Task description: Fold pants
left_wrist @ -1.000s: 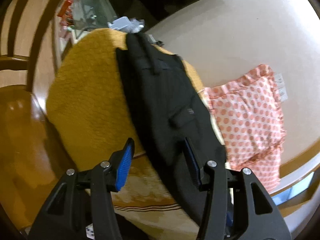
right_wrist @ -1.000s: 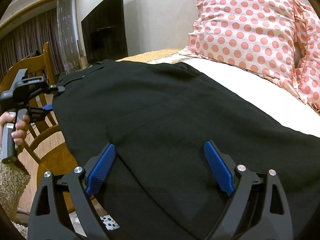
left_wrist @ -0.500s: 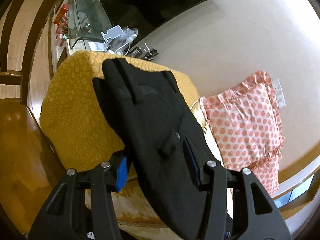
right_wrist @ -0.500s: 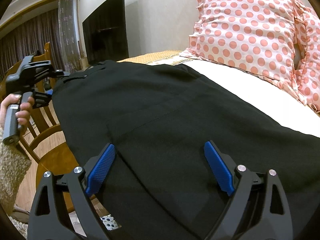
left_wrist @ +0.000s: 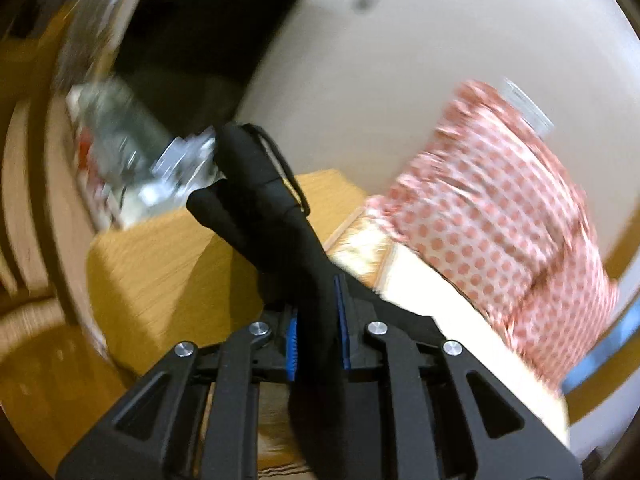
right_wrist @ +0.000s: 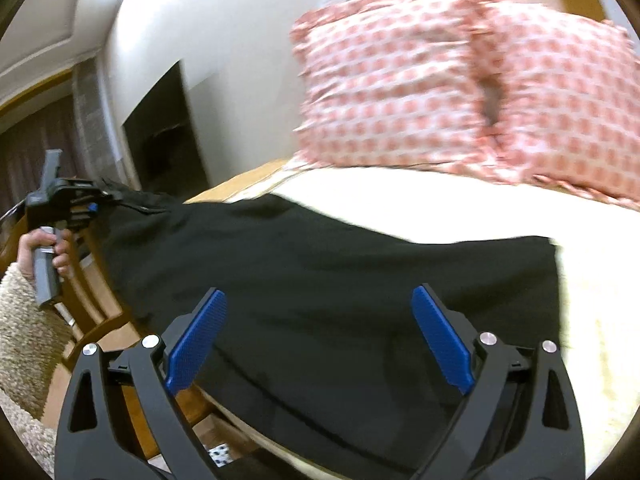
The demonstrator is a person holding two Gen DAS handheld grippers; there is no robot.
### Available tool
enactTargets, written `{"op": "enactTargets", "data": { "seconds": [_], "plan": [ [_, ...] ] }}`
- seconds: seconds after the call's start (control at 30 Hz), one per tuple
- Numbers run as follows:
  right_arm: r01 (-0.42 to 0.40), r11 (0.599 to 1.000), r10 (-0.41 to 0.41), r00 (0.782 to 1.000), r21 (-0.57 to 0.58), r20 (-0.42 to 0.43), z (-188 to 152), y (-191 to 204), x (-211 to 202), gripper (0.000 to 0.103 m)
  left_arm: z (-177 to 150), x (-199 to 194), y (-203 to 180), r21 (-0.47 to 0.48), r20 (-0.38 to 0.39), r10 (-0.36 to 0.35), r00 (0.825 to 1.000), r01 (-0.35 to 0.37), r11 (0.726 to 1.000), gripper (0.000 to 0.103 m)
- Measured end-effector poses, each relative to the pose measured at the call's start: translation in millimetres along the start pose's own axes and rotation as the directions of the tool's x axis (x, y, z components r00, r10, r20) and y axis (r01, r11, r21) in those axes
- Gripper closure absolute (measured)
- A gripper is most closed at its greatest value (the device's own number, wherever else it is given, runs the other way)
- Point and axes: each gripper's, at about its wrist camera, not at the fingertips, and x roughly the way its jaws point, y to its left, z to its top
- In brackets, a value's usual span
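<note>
The black pants (right_wrist: 320, 264) lie spread across the white bed (right_wrist: 600, 300). My left gripper (left_wrist: 317, 332) is shut on the waistband end of the pants (left_wrist: 264, 184) and lifts it off the bed; a belt loop sticks up past the fingers. In the right wrist view the left gripper (right_wrist: 90, 204) shows at the far left, holding that bunched end. My right gripper (right_wrist: 318, 336) is open and empty, its blue pads above the pants near the bed's front edge.
Two pink dotted pillows (right_wrist: 400, 88) lean on the wall at the head of the bed. A yellow bedspread (left_wrist: 160, 264) covers the bed's corner. A wooden chair (right_wrist: 92, 304) stands at the left, a dark TV (left_wrist: 200, 32) and a cluttered glass stand (left_wrist: 120, 140) behind.
My left gripper has closed on the waistband end and lifted it. The right gripper has swung right along the pants; both views are blurred by motion.
</note>
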Motion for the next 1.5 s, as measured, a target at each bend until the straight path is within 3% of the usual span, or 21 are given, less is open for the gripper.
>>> {"op": "enactTargets", "data": {
  "seconds": [0.1, 0.2, 0.3, 0.4, 0.43, 0.5, 0.53, 0.57, 0.6, 0.67, 0.77, 0.8, 0.9, 0.97, 1.03, 1.1, 1.17, 1.3, 1.37, 1.5],
  "plan": [
    [0.052, 0.996, -0.054, 0.998, 0.068, 0.023, -3, -27, -13, 0.006, -3, -3, -70, 0.177, 0.004, -0.047, 0.999, 0.046, 0.983, 0.089],
    [0.115, 0.979, -0.125, 0.991, 0.169, 0.050, -9, -60, -35, 0.006, -18, -8, -137, 0.322, -0.027, -0.146, 0.989, 0.147, 0.935, 0.091],
    [0.161, 0.957, -0.182, 0.981, 0.240, 0.069, -14, -84, -53, 0.006, -62, -18, -211, 0.498, -0.095, -0.267, 0.959, 0.278, 0.822, 0.090],
    [0.218, 0.934, -0.246, 0.967, 0.284, 0.066, -22, -101, -67, 0.006, -129, -22, -264, 0.616, -0.252, -0.351, 0.902, 0.429, 0.660, 0.090],
    [0.237, 0.925, -0.265, 0.963, 0.297, 0.057, -26, -107, -70, 0.006, -163, -22, -278, 0.651, -0.331, -0.353, 0.875, 0.482, 0.586, 0.090],
    [0.258, 0.913, -0.284, 0.958, 0.315, 0.040, -31, -115, -72, 0.006, -210, -18, -288, 0.685, -0.426, -0.314, 0.848, 0.530, 0.501, 0.091],
    [0.270, 0.906, -0.295, 0.955, 0.325, 0.029, -35, -120, -72, 0.006, -225, -14, -289, 0.683, -0.464, -0.295, 0.835, 0.550, 0.481, 0.091],
    [0.275, 0.902, -0.299, 0.954, 0.332, 0.021, -37, -123, -72, 0.006, -236, -8, -288, 0.664, -0.509, -0.279, 0.814, 0.578, 0.474, 0.091],
    [0.279, 0.899, -0.302, 0.953, 0.337, 0.014, -38, -126, -70, 0.006, -243, -2, -285, 0.643, -0.539, -0.265, 0.800, 0.593, 0.485, 0.091],
    [0.282, 0.895, -0.303, 0.953, 0.345, 0.008, -39, -129, -69, 0.006, -241, 2, -280, 0.625, -0.539, -0.273, 0.797, 0.595, 0.505, 0.091],
    [0.275, 0.897, -0.295, 0.955, 0.346, 0.007, -39, -129, -67, 0.006, -211, 6, -281, 0.548, -0.533, -0.326, 0.781, 0.612, 0.571, 0.091],
    [0.272, 0.900, -0.292, 0.956, 0.342, 0.009, -39, -127, -65, 0.006, -195, 6, -282, 0.517, -0.509, -0.359, 0.782, 0.612, 0.598, 0.091],
    [0.271, 0.906, -0.290, 0.957, 0.326, 0.009, -41, -120, -65, 0.006, -166, -12, -284, 0.471, -0.409, -0.452, 0.793, 0.607, 0.640, 0.092],
    [0.280, 0.906, -0.296, 0.955, 0.318, 0.002, -41, -119, -65, 0.006, -165, -27, -287, 0.484, -0.385, -0.488, 0.783, 0.622, 0.616, 0.091],
    [0.297, 0.901, -0.311, 0.950, 0.316, -0.006, -42, -121, -65, 0.006, -183, -35, -292, 0.528, -0.428, -0.487, 0.762, 0.647, 0.549, 0.091],
    [0.310, 0.892, -0.324, 0.946, 0.329, -0.012, -43, -125, -65, 0.006, -213, -34, -294, 0.569, -0.503, -0.436, 0.746, 0.666, 0.483, 0.091],
    [0.315, 0.885, -0.332, 0.943, 0.342, -0.011, -42, -127, -67, 0.006, -244, -26, -288, 0.587, -0.570, -0.362, 0.738, 0.674, 0.449, 0.091],
    [0.319, 0.889, -0.346, 0.938, 0.329, 0.025, -36, -125, -76, 0.006, -252, -21, -272, 0.549, -0.587, -0.362, 0.724, 0.685, 0.479, 0.091],
    [0.322, 0.889, -0.354, 0.934, 0.325, 0.045, -30, -125, -80, 0.006, -250, -18, -268, 0.516, -0.598, -0.378, 0.707, 0.700, 0.494, 0.089],
    [0.297, 0.899, -0.352, 0.927, 0.321, 0.128, -14, -118, -92, 0.006, -247, -21, -259, 0.493, -0.619, -0.394, 0.679, 0.727, 0.479, 0.082]
  ]
}}
